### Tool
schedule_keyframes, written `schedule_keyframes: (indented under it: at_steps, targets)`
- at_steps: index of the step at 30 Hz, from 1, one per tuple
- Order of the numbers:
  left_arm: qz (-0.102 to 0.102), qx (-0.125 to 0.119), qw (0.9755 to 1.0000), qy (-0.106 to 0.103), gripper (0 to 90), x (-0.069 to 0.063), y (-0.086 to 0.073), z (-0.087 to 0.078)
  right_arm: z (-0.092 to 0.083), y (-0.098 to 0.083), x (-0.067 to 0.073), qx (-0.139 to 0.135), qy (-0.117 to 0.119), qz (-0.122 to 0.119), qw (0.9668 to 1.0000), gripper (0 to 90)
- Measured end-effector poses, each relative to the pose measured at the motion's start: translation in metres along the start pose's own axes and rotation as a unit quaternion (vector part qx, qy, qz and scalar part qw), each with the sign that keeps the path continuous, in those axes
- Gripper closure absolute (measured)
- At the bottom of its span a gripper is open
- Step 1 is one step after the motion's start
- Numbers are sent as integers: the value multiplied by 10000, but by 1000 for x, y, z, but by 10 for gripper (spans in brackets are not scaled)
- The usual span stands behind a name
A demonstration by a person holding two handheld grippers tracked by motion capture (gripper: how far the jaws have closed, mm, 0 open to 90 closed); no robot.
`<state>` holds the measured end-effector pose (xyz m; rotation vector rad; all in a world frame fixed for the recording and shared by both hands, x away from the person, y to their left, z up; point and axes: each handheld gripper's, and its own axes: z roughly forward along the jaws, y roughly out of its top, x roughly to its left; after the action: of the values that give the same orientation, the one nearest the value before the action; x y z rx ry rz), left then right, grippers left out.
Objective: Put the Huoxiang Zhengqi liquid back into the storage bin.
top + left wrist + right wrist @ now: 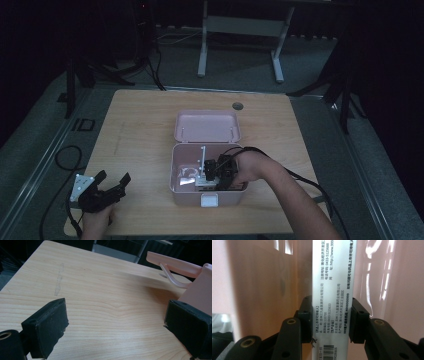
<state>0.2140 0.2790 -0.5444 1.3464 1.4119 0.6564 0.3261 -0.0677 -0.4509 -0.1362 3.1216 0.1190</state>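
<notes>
Pink storage box (208, 192) open on the wooden surface (145, 130); right tool (216, 175) clamps a white carton (332, 297) inside it.
Lower the carton straight, clear of the walls, before releasing; left tool (111, 182) rests at eight o'clock, jaws apart.

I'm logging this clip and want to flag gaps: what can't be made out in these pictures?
- High view: contents of the open pink plastic box are dim and small.
- Right gripper view: the white printed carton, clamped by the right gripper, is cut off top and bottom.
- Left gripper view: the box is cropped at the right edge beyond the open left gripper.
</notes>
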Motion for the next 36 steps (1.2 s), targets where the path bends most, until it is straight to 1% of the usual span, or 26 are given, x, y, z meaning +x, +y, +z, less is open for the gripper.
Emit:
schedule_keyframes:
  at_steps: [7, 13, 23, 25, 27, 28, 29, 30, 32, 36]
  targets:
    - [-8, 0, 10000, -8, 52, 0, 0, 0, 2, 0, -5, -5, 30, 25, 10000, 619]
    - [-9, -7, 10000, -7, 52, 0, 0, 0, 2, 1, -5, 23, 56, 35, 10000, 618]
    - [-21, -25, 10000, -9, 52, 1, 0, -1, 2, 2, -6, 72, 101, -26, 9999, 614]
    - [-23, -29, 10000, -12, 52, 1, 1, -1, 2, 2, -7, 84, 101, -70, 9999, 614]
    - [-26, -34, 10000, -9, 52, 1, 1, -1, 1, 2, -6, 105, 139, -194, 9997, 616]
    - [-26, -34, 10000, -9, 52, 1, 1, -1, 1, 2, -6, 105, 139, -194, 9997, 616]
    - [-26, -31, 10000, -11, 52, 1, 1, -1, 1, 2, -5, 81, 177, -358, 9992, 617]
    - [-27, -34, 10000, -11, 52, 1, 1, -1, 1, 1, -5, 82, 181, -408, 9990, 616]
    - [-26, -34, 10000, -8, 52, 1, 1, -1, 1, 2, -5, 121, 170, -294, 9993, 616]
    - [-25, -39, 10000, -6, 52, 1, 1, -1, 1, 2, -6, 127, 170, -250, 9995, 614]
